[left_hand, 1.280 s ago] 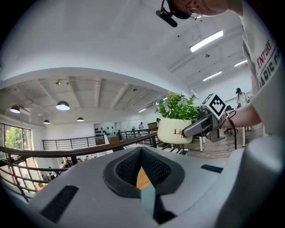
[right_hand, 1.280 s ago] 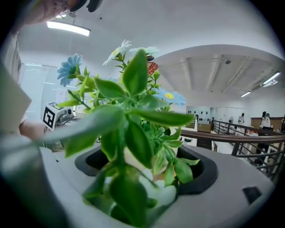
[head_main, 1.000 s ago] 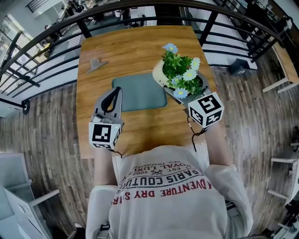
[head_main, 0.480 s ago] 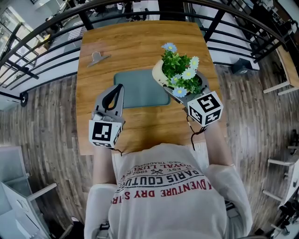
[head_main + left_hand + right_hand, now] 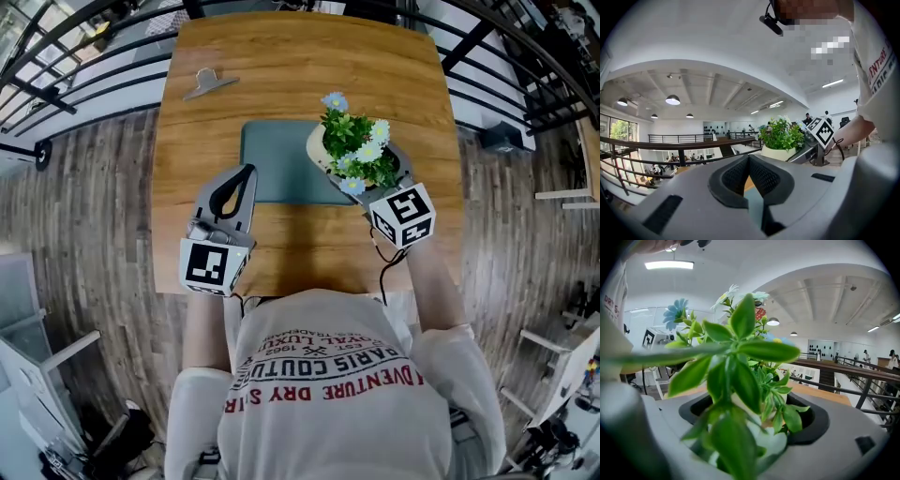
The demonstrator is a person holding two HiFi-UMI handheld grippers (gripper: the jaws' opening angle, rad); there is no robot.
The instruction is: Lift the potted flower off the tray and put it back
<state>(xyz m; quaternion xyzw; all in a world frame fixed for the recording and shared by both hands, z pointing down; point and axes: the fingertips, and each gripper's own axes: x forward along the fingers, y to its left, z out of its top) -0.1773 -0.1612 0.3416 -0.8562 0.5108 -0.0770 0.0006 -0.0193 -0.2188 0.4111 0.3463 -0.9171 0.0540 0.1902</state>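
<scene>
Gripping the potted flower (image 5: pixel 354 150) in the fingers of the right gripper (image 5: pixel 367 185), above the tray (image 5: pixel 277 167), at its right edge. Fingers of the left gripper (image 5: pixel 247 172) pressed together, empty. Could land half off the tray and topple, or slip if squeezed unevenly.

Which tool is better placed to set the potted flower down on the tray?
Right. The right tool is shut on the potted flower, at the tray's right edge. The left tool is shut on nothing, near the tray's left side.

wooden table (image 5: pixel 309 66) | 1 metal clip (image 5: pixel 208 82) far-left on it | black railing (image 5: pixel 670 144) | plank floor (image 5: pixel 94 206)
</scene>
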